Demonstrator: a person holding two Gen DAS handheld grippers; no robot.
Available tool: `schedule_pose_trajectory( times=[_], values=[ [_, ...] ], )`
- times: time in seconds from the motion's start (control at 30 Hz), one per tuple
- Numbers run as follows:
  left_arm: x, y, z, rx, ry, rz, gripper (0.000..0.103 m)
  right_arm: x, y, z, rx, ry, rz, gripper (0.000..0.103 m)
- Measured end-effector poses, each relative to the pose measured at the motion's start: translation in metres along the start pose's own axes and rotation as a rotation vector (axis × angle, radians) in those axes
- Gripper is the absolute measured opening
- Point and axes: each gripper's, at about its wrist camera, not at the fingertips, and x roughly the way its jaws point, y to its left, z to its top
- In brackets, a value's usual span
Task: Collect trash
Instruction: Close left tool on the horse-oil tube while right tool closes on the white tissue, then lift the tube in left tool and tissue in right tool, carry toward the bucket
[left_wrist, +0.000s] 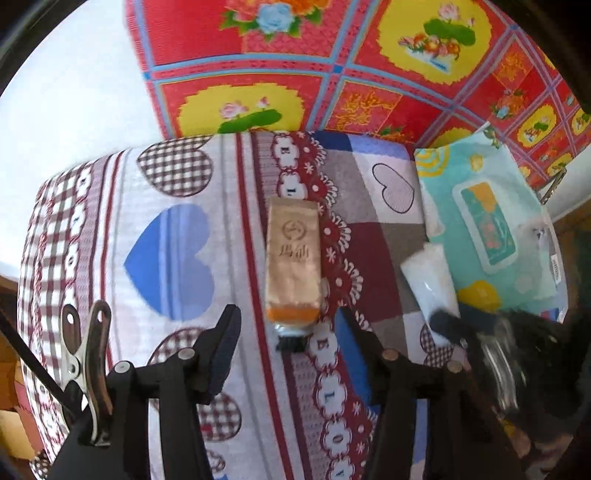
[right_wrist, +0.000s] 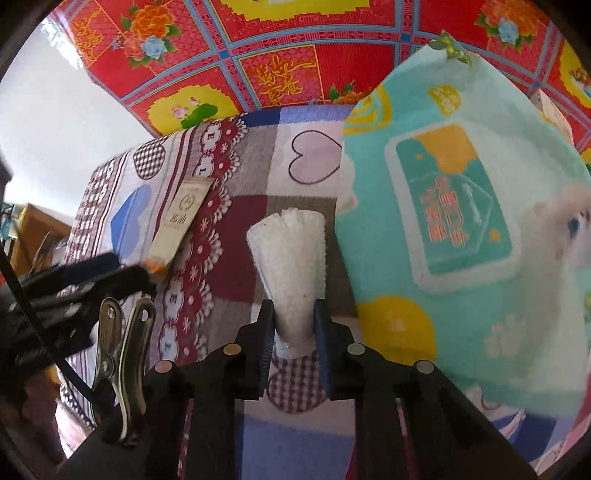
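open patchwork cloth (left_wrist: 177, 258) left of gold tube (left_wrist: 293, 258), wipes pack (left_wrist: 487, 229) crowding the right side

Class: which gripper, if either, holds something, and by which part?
The right gripper pinches the white tube near its cap end. The left gripper holds nothing.

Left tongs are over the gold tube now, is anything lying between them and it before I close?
Nothing visible. The left tongs stand open over the gold tube, its black cap end between the fingers on bare patchwork cloth. The white tube, already clamped in the right tongs, lies apart, beside the wet-wipes pack.
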Motion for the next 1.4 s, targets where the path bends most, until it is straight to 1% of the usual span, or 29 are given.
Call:
schedule_pose_trajectory(
  times=[0.13, 0.23, 0.3, 0.33, 0.4, 0.53, 0.67, 0.83, 0.93, 0.97, 1.0, 1.03, 1.07, 1.1, 1.17, 1.3, 1.4],
  values=[
    [0.017, -0.004, 0.004, -0.003, 0.022, 0.02, 0.056, -0.005, -0.003, -0.01, -0.005, 0.014, -0.024, 0.022],
    [0.021, -0.006, 0.005, 0.002, 0.008, 0.042, 0.056, -0.003, -0.001, -0.016, -0.005, 0.017, -0.033, 0.023],
    [0.025, -0.01, 0.007, 0.021, -0.003, 0.052, 0.059, 0.0, 0.0, -0.019, -0.013, 0.014, -0.043, 0.035],
    [0.027, -0.012, 0.007, 0.027, -0.01, 0.054, 0.061, 0.003, 0.0, -0.02, -0.021, 0.023, -0.046, 0.036],
    [0.028, -0.014, 0.007, 0.035, -0.016, 0.054, 0.063, 0.003, 0.004, -0.021, -0.048, 0.002, -0.052, 0.04],
    [0.032, -0.02, 0.006, 0.056, -0.021, 0.081, 0.065, 0.004, 0.01, -0.023, -0.08, -0.003, -0.072, 0.042],
    [0.037, -0.028, 0.006, 0.064, -0.036, 0.105, 0.065, 0.002, 0.009, -0.026, -0.059, -0.014, -0.074, 0.042],
    [0.037, -0.037, -0.003, 0.074, -0.058, 0.114, 0.065, 0.002, 0.012, -0.025, -0.024, -0.015, -0.104, 0.041],
    [0.033, -0.041, -0.011, 0.073, -0.061, 0.117, 0.064, 0.001, 0.013, -0.026, -0.004, -0.013, -0.107, 0.036],
    [0.032, -0.041, -0.012, 0.074, -0.06, 0.115, 0.062, 0.0, 0.013, -0.027, 0.006, -0.012, -0.098, 0.034],
    [0.032, -0.041, -0.013, 0.075, -0.062, 0.114, 0.059, 0.0, 0.013, -0.028, 0.018, -0.012, -0.095, 0.028],
    [0.029, -0.038, -0.012, 0.074, -0.062, 0.112, 0.052, -0.001, 0.011, -0.029, 0.035, -0.013, -0.088, 0.025],
    [0.027, -0.037, -0.012, 0.072, -0.06, 0.11, 0.047, -0.002, 0.009, -0.032, 0.057, -0.015, -0.076, 0.023],
    [0.026, -0.035, -0.011, 0.07, -0.056, 0.11, 0.045, -0.002, 0.008, -0.034, 0.074, -0.017, -0.067, 0.021],
    [0.025, -0.031, -0.007, 0.073, -0.048, 0.111, 0.039, -0.004, 0.004, -0.041, 0.115, -0.02, -0.047, 0.02],
    [0.019, -0.025, -0.001, 0.057, -0.027, 0.088, 0.038, -0.012, 0.003, -0.053, 0.155, -0.035, -0.022, 0.02],
    [0.017, -0.016, 0.0, 0.038, -0.017, 0.045, 0.038, -0.017, 0.004, -0.06, 0.178, -0.048, -0.016, 0.02]
  ],
)
